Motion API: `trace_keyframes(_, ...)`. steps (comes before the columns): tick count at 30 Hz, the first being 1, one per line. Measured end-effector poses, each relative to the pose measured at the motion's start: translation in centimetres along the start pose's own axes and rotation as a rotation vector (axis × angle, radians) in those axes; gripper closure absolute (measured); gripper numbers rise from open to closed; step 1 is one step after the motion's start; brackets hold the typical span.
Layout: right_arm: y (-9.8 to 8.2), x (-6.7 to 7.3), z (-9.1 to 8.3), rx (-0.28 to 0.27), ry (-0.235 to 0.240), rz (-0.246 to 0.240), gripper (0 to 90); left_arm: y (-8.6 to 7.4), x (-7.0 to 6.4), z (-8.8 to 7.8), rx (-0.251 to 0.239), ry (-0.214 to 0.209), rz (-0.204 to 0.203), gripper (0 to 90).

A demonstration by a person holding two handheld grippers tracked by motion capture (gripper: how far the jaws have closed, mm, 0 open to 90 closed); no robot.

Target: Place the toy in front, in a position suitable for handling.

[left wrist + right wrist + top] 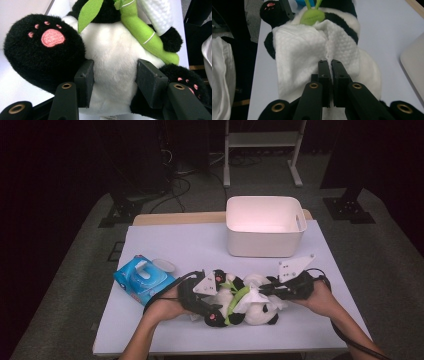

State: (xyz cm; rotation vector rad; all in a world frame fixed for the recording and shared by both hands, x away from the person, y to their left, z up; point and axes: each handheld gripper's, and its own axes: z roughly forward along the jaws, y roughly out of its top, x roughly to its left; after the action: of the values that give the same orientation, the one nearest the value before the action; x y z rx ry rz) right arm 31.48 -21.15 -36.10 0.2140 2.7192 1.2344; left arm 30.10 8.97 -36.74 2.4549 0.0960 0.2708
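A black-and-white panda plush (260, 312) with a green bamboo stalk (140, 30) lies on its side near the front of the table (190, 245). My left gripper (220, 297) comes in from the left, and its jaws press into the panda's white belly (112, 50) between the two pink-pawed feet. From the right, my right gripper (263, 292) is shut on a fold of a white textured wipe (297, 57) that drapes over the panda's body (368, 67). In the high view the wipe (252, 300) sits on the plush's middle.
A white plastic bin (265, 247) stands at the back of the table, right of centre. A blue pack of wipes (142, 280) with its lid open lies at the left. The table's front edge runs just below the hands.
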Motion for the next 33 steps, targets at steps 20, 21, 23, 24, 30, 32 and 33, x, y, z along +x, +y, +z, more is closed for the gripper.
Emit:
trace_keyframes(20, 1.9, 0.3, 1.4, -0.008, 0.036, 0.025, 62.9, 0.1, -0.1, 0.0, 0.006, 0.001, 0.002, 48.2)
trace_keyframes(21, 2.1, 0.4, 1.7, -0.002, 0.034, 0.016, 67.7, 0.0, 0.0, 0.0, 0.005, 0.0, 0.003, 48.2)
trace_keyframes(23, 2.1, 0.7, 1.7, 0.002, 0.021, -0.031, 79.6, -0.1, 0.0, -0.1, 0.0, -0.003, 0.003, 48.2)
trace_keyframes(24, 2.0, 0.7, 1.6, -0.002, 0.025, -0.037, 82.0, -0.1, 0.0, -0.1, -0.002, -0.005, 0.004, 48.2)
trace_keyframes(30, 0.0, 0.2, -0.4, 0.009, 0.018, 0.008, 85.8, 0.1, 0.0, 0.0, 0.002, -0.002, 0.004, 48.2)
trace_keyframes(32, -0.6, -0.1, -0.8, 0.017, 0.0, 0.035, 85.8, 0.3, 0.0, 0.0, 0.013, -0.001, 0.004, 48.3)
trace_keyframes(33, -0.7, -0.3, -0.8, 0.014, 0.001, 0.04, 85.8, 0.4, 0.0, 0.1, 0.023, 0.002, 0.007, 48.3)
